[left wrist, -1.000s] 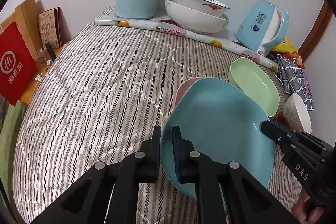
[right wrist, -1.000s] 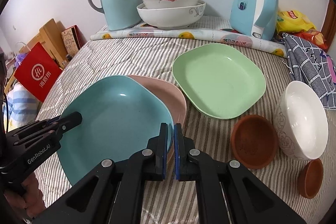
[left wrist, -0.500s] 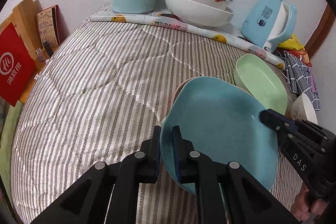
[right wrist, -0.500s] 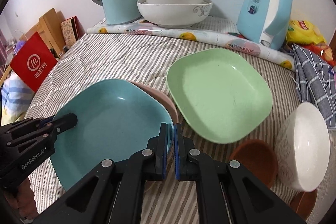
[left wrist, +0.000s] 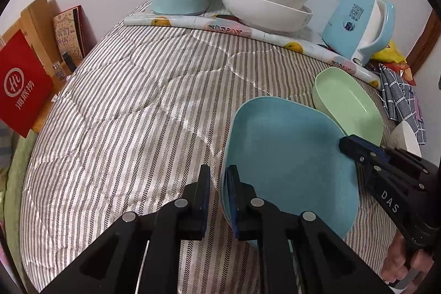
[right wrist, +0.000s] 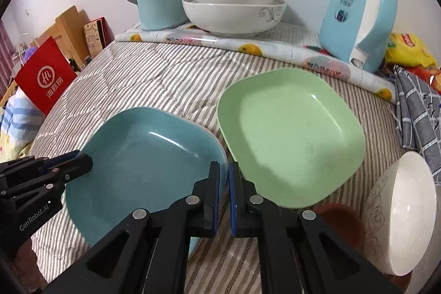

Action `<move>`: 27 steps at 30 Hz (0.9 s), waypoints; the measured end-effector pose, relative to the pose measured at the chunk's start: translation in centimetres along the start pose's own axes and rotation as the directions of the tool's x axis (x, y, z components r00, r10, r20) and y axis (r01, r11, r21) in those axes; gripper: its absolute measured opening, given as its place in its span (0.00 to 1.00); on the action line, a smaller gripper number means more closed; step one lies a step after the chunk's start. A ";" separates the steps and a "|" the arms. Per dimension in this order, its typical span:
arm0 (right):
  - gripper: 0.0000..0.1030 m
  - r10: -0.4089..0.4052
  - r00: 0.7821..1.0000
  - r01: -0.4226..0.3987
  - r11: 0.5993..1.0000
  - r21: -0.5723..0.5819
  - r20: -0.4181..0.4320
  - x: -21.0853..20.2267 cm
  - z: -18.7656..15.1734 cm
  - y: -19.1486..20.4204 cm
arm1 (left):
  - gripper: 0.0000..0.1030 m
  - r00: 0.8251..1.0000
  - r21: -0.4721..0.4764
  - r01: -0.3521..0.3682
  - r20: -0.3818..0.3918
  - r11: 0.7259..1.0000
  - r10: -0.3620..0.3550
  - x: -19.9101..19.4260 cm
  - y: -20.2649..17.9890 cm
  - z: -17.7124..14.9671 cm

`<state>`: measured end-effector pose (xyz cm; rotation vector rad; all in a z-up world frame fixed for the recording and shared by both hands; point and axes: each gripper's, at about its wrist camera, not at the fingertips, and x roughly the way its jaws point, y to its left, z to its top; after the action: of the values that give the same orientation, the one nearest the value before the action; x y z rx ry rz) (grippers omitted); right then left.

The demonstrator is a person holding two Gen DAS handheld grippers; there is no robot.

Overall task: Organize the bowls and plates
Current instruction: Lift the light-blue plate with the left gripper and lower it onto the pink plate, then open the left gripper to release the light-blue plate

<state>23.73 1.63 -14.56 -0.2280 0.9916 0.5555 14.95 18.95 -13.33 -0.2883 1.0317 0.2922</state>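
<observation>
Since a second ago our teal plate has slid over the pink one, now hidden, toward the green plate at two o'clock. Square, glossy and shallow, it sits on the striped quilt. Our left gripper and right gripper each pinch opposite rims, jaws nearly together.
</observation>
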 end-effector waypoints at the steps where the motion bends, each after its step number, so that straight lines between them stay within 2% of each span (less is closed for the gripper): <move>1: 0.12 0.003 1.000 -0.003 1.000 0.006 -0.003 -0.1 -0.1 -0.1 | 0.12 1.000 -0.001 -0.002 0.001 1.000 0.002 -0.1 0.0 0.0; 2: 0.14 0.006 1.000 -0.006 1.000 0.012 -0.004 -0.3 -0.3 -0.2 | 0.12 1.000 0.000 -0.005 0.004 1.000 0.005 -0.3 0.0 -0.1; 5: 0.33 0.010 1.000 -0.011 1.000 0.027 0.010 -1.5 -0.8 -0.3 | 0.13 1.000 -0.011 -0.007 0.011 1.000 0.007 -0.9 0.1 -0.1; 6: 0.41 0.004 1.000 -0.005 1.000 0.030 0.018 -1.9 -0.9 -0.3 | 0.18 1.000 -0.015 -0.009 0.014 1.000 0.009 -1.1 0.1 -0.1; 7: 0.44 -0.004 0.999 0.003 0.999 0.034 0.032 -2.5 -1.0 -0.4 | 0.25 1.000 -0.018 -0.013 0.021 1.000 0.014 -1.4 0.2 -0.1; 9: 0.45 -0.010 0.999 0.008 0.999 0.050 0.043 -3.5 -1.2 -0.9 | 0.32 0.999 -0.022 -0.030 0.044 0.999 0.031 -2.0 0.2 0.0; 13: 0.54 0.013 0.997 -0.019 0.996 0.086 0.073 -5.4 -1.3 -2.1 | 0.33 0.997 -0.038 -0.028 0.068 0.999 0.030 -3.2 0.2 0.2; 19: 0.56 -0.067 0.990 0.052 0.992 0.118 0.126 -8.1 -1.2 -3.8 | 0.33 0.995 -0.018 -0.005 0.104 1.000 0.007 -4.9 -1.3 0.9; 27: 0.56 -0.109 0.983 0.086 0.984 0.154 0.147 -10.8 -0.8 -6.5 | 0.33 0.990 0.041 0.030 0.134 0.999 -0.035 -6.3 -4.8 2.4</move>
<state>22.08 -7.86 -6.35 -0.0990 0.8607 0.4019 15.60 14.73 -6.21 -0.2465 0.8971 0.2580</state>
